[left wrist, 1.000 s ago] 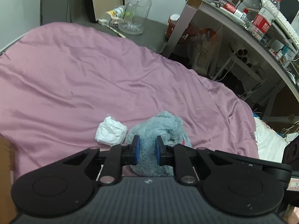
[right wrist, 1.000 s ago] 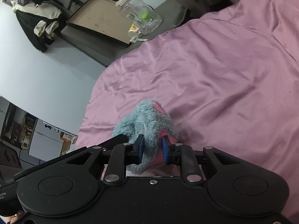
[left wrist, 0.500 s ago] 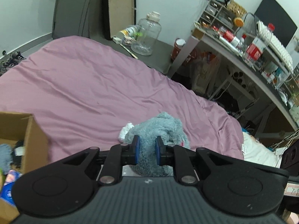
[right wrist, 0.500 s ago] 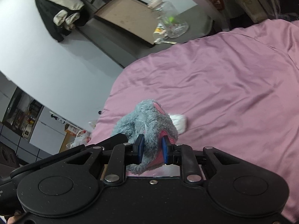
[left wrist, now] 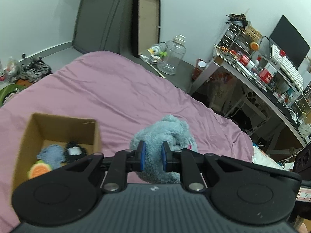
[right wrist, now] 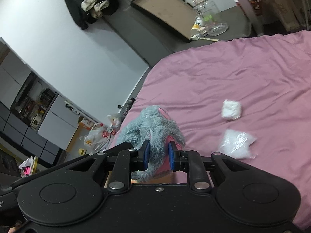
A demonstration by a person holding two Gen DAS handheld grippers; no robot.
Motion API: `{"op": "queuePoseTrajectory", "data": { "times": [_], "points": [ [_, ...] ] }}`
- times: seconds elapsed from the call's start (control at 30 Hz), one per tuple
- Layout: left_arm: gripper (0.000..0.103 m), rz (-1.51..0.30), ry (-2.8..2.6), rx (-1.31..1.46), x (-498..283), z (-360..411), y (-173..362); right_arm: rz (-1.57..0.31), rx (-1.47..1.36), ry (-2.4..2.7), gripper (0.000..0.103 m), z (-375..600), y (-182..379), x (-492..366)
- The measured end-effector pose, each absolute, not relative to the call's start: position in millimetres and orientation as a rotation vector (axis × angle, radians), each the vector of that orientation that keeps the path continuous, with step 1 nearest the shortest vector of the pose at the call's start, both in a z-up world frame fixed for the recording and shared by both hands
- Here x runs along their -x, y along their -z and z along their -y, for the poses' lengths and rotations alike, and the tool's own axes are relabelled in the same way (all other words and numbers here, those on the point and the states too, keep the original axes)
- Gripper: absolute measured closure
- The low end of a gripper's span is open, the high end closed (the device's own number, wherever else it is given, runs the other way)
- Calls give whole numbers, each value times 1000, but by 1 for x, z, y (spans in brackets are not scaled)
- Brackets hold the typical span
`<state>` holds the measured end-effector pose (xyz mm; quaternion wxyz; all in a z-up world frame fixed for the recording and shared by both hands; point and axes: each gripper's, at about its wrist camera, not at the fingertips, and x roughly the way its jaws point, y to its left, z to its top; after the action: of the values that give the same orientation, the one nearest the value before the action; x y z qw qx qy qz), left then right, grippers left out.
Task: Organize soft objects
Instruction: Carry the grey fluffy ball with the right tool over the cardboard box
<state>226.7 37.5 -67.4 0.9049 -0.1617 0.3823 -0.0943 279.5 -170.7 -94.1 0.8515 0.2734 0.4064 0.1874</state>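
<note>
Both grippers hold one grey-blue plush toy [left wrist: 165,130] above the pink bed. My left gripper [left wrist: 152,156] is shut on its fur. My right gripper [right wrist: 157,155] is shut on the same plush toy [right wrist: 151,124], near its pink patch. An open cardboard box [left wrist: 31,134] stands on the bed to the lower left in the left wrist view, with a blue plush, a black item and an orange-green toy inside. A white crumpled wad [right wrist: 231,109] and a clear plastic bag [right wrist: 236,143] lie on the sheet to the right in the right wrist view.
The pink bedsheet [left wrist: 116,89] fills the middle. A cluttered desk [left wrist: 258,77] runs along the right. A large clear jar [left wrist: 172,60] and a leaning framed board [left wrist: 145,23] stand on the floor beyond the bed. Shoes [left wrist: 33,69] lie at far left.
Both grippers have lifted the plush toy higher and swung left. The cardboard box has come into full view, and the white wad has dropped away from the toy.
</note>
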Motion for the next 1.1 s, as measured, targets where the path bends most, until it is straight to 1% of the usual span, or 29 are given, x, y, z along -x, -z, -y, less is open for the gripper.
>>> {"op": "queuePoseTrajectory", "data": {
  "times": [0.43,1.0,1.03,1.1],
  "points": [
    [87,-807,130,367,-191,-113,59,-902,-528,-442,83,96,81,-253],
    [87,-850,81,391,-178,-165,69,-956,-451,-471,82,36,83,-245],
    [87,-855,75,395,-178,-168,71,-959,-449,-471,82,34,84,-246],
    [87,-868,63,396,-180,-171,74,-967,-442,-478,78,29,88,-247]
  ]
}}
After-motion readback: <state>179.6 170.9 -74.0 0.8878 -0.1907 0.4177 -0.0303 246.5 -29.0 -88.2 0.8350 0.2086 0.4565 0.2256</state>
